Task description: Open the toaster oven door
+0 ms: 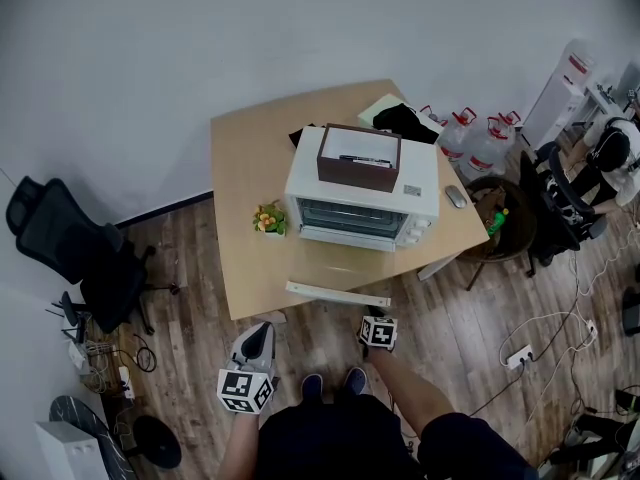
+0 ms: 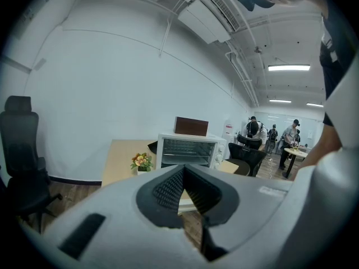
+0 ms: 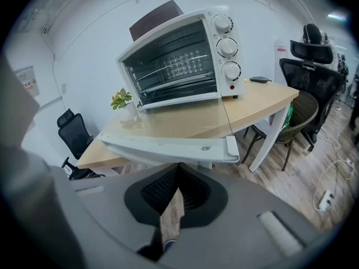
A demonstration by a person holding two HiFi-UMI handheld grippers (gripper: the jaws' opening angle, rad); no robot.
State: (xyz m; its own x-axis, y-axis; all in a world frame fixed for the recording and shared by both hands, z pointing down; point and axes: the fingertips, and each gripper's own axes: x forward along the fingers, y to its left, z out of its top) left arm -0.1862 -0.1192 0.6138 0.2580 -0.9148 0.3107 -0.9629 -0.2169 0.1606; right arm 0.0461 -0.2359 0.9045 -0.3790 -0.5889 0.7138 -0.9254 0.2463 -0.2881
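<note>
On the wooden tabletop (image 1: 250,158) sits the white toaster oven (image 1: 362,203), and its door (image 1: 337,293) is already open: dropped down flat, with the handle edge sticking out past the near edge of the tabletop. You can see straight in to the wire rack from the right gripper view, plus three dials (image 3: 227,46) stacked down the oven's right side.

Both tongs are held low, close to the person's body and short of the tabletop. The left tongs (image 1: 260,328) are closed, tips meeting, with nothing between them. They point at the oven from well back. The right tongs (image 1: 371,316) are also closed and empty. They sit just in front of and below the open door's handle edge, not touching it.

Other stuff around: a dark brown box (image 1: 358,158) on top of the oven, a little potted plant (image 1: 268,218) with orange flowers just to the left of the oven, and a computer mouse (image 1: 455,196) near the right edge. A black office chair (image 1: 70,243) stands off to the left on the wood floor, and a couple of big water jugs (image 1: 475,138) stand behind the tabletop on the right.
</note>
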